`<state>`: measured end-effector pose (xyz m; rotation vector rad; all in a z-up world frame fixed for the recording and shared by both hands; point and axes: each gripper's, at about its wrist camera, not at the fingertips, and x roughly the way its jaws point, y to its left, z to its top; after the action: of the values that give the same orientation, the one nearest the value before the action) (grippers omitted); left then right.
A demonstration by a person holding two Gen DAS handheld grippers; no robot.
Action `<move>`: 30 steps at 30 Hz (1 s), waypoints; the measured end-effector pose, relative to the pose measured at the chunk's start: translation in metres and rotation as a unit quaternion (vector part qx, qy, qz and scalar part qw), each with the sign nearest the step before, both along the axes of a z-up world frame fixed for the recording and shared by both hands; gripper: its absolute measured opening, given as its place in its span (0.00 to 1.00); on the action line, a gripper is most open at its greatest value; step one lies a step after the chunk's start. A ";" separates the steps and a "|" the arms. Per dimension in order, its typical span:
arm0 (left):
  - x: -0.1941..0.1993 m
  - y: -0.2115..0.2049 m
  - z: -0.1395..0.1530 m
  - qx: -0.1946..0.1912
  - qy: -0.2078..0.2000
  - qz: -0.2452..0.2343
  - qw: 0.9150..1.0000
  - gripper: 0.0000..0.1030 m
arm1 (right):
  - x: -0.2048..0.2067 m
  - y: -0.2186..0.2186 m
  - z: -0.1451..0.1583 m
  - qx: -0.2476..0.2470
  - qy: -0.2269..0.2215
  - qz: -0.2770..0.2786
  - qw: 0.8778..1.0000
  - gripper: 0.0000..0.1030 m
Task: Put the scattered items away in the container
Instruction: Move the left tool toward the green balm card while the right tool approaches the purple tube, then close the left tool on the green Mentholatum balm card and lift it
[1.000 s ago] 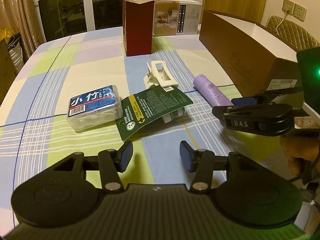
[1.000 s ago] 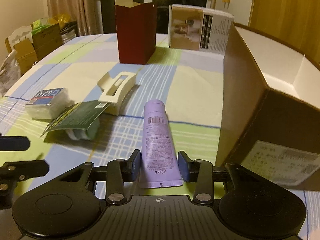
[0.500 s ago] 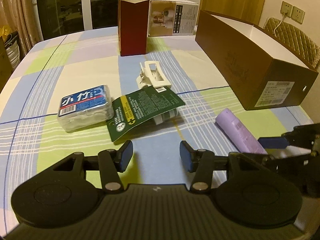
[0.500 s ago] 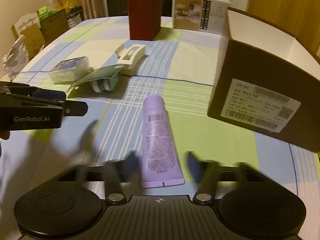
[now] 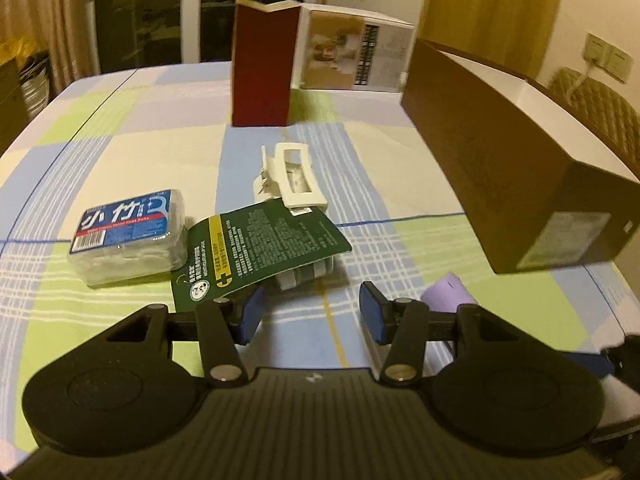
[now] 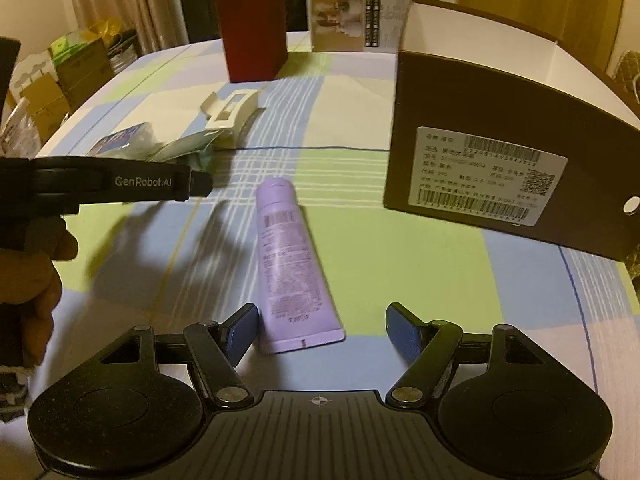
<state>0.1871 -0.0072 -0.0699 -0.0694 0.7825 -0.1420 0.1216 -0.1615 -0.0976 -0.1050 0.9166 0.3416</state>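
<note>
While right claw (image 6: 320,332) gapes, tube (image 6: 288,264) flat

Checked tablecloth (image 5: 120,152): floss box (image 5: 130,236), hair claw (image 5: 290,178), purple tube (image 6: 286,264), brown box (image 6: 480,168).

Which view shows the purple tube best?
The right wrist view: the whole purple tube lies on the tablecloth, barcode side up. The left wrist view shows only its end, the rest hidden behind the left gripper.

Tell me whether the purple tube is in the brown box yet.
Out. The purple tube lies flat on the tablecloth, beside the brown box, between the right gripper's open jaws.
</note>
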 end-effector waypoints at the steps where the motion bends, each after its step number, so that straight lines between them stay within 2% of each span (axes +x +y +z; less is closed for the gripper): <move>1: 0.002 0.000 -0.001 -0.001 0.002 0.008 1.000 0.45 | 0.001 -0.001 0.000 0.001 -0.001 -0.002 1.000 0.74; 10: 0.012 -0.001 -0.006 -0.009 -0.008 0.064 0.998 0.43 | 0.001 -0.002 -0.001 0.001 -0.010 -0.003 1.000 0.74; 12: 0.013 -0.002 -0.007 -0.007 -0.011 0.070 0.997 0.39 | 0.001 -0.001 -0.001 0.000 -0.012 -0.002 1.000 0.74; 13: 0.013 -0.002 -0.007 -0.005 -0.013 0.073 0.997 0.34 | 0.000 -0.001 -0.001 -0.001 -0.013 -0.001 1.000 0.74; 14: 0.014 -0.002 -0.008 -0.006 -0.016 0.070 0.997 0.28 | 0.001 0.000 -0.001 -0.002 -0.013 -0.001 1.000 0.74; 18: 0.010 -0.003 -0.007 0.002 -0.018 0.060 0.998 0.27 | 0.001 0.000 -0.001 0.000 -0.013 0.000 1.000 0.74; 24: -0.012 -0.001 0.000 0.012 0.000 0.040 0.999 0.27 | -0.001 0.000 0.002 -0.004 -0.012 0.009 1.000 0.74; 25: -0.018 -0.001 0.003 0.014 0.003 0.037 0.999 0.22 | -0.002 0.000 0.003 -0.007 -0.013 0.013 1.000 0.74; 26: -0.023 -0.001 0.005 0.017 0.008 0.033 0.999 0.05 | -0.004 0.000 0.004 -0.009 -0.015 0.017 1.000 0.74; 30: -0.053 0.001 0.015 0.033 0.016 0.012 0.999 0.05 | -0.007 0.003 0.007 -0.010 -0.020 0.027 0.999 0.74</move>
<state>0.1339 -0.0066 -0.0546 -0.0180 0.8173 -0.0932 0.1142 -0.1583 -0.0905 -0.1551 0.8792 0.3797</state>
